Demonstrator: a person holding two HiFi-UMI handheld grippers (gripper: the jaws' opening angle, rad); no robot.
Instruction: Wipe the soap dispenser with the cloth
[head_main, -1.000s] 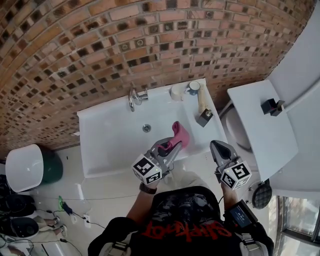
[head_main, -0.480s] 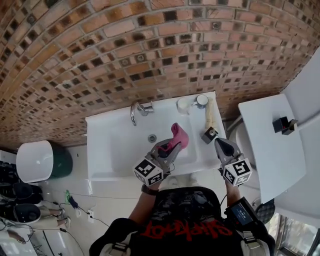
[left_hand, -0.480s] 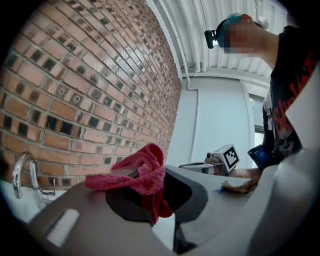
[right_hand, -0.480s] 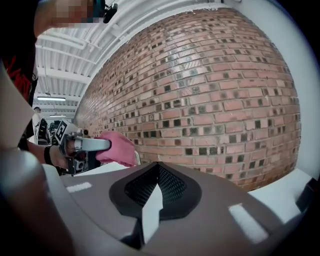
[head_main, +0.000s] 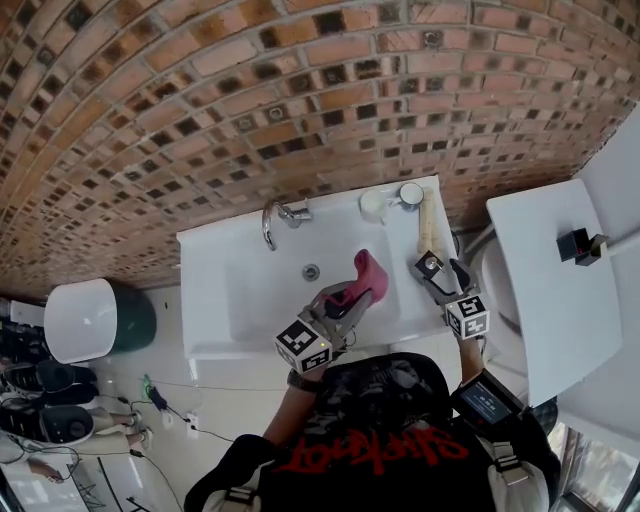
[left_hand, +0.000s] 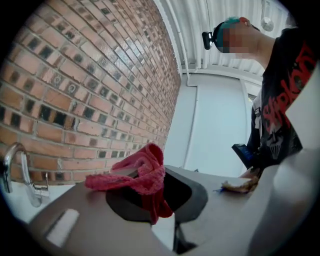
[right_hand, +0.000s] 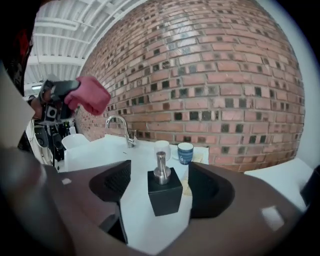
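Right gripper view: right gripper (right_hand: 161, 186), jaws just opened, has dropped to straddle the soap dispenser (right_hand: 164, 195) ungripped; left gripper (left_hand: 155, 197) clamps the red cloth (left_hand: 142, 172), wiping likely imminent.

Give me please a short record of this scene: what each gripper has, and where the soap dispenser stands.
Left gripper: shut on the pink cloth, over the sink
Right gripper: open; jaws have just been opening; the soap dispenser stands between them, untouched
Soap dispenser: black, upright on the sink's right ledge
Behind it: white cup, blue cup
Wiping: not yet begun; cloth apart from dispenser
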